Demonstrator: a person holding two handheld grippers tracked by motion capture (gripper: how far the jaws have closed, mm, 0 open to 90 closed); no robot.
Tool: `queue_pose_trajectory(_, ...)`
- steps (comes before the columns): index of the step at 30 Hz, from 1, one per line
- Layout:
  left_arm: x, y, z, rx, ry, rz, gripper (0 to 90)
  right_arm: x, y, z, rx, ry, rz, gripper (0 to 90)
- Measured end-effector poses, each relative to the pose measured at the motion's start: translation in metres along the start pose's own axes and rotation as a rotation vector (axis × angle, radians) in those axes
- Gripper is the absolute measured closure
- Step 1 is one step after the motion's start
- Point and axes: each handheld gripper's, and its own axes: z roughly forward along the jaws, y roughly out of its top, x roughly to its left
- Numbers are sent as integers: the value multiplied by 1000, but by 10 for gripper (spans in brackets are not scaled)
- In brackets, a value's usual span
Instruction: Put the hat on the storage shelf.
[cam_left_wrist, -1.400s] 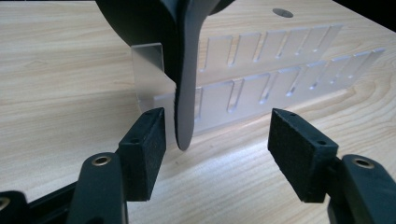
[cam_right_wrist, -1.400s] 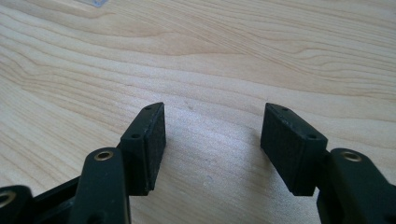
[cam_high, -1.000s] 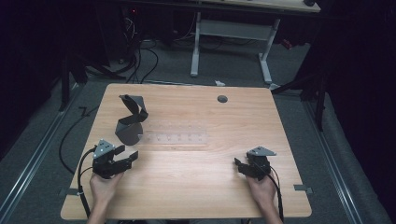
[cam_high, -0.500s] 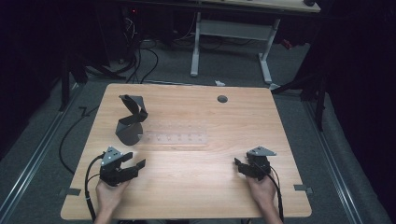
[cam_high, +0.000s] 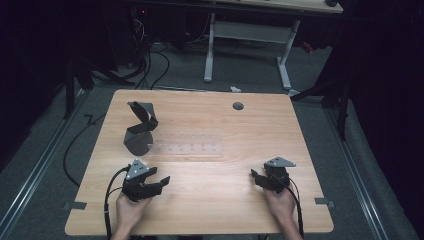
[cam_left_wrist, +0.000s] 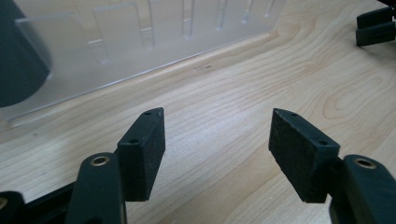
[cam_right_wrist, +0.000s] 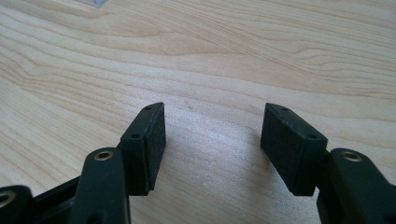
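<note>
A clear acrylic rack (cam_high: 187, 148) with a row of slots lies flat near the middle of the wooden tabletop (cam_high: 210, 210), its long side running across the person's view. In the left gripper view the same rack (cam_left_wrist: 140, 42) fills the upper left, and its upright slots show as pale ribs against the wood. Just beside the rack's left end stands a dark grey folded stand (cam_high: 139, 129), a cone-like base with a bent plate rising from it; whether it touches the rack is hard to tell.

The left gripper (cam_high: 159, 182) rests low over the tabletop near the front left, held by a hand (cam_high: 129, 212), and points toward the rack, which lies a short way ahead of it. Its fingers (cam_left_wrist: 144, 149) are spread wide, with bare wood between the pads and nothing held.

The right gripper (cam_high: 256, 178) sits near the front right, well apart from the rack, with a hand (cam_high: 281, 206) behind it and a cable trailing back to the table edge. Its fingers (cam_right_wrist: 147, 144) are likewise spread apart over bare wood grain.

A small dark round grommet (cam_high: 238, 106) is set in the tabletop near the far edge.
</note>
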Motion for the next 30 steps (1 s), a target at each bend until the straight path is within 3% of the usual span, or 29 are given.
queue_pose_trajectory(17, -7, -15, 24, 51, 21, 60, 378, 0, 0, 0, 0, 0, 0, 408)
queue_pose_trajectory(30, 0, -19, 38, 63, 72, 85, 380, 0, 0, 0, 0, 0, 0, 407)
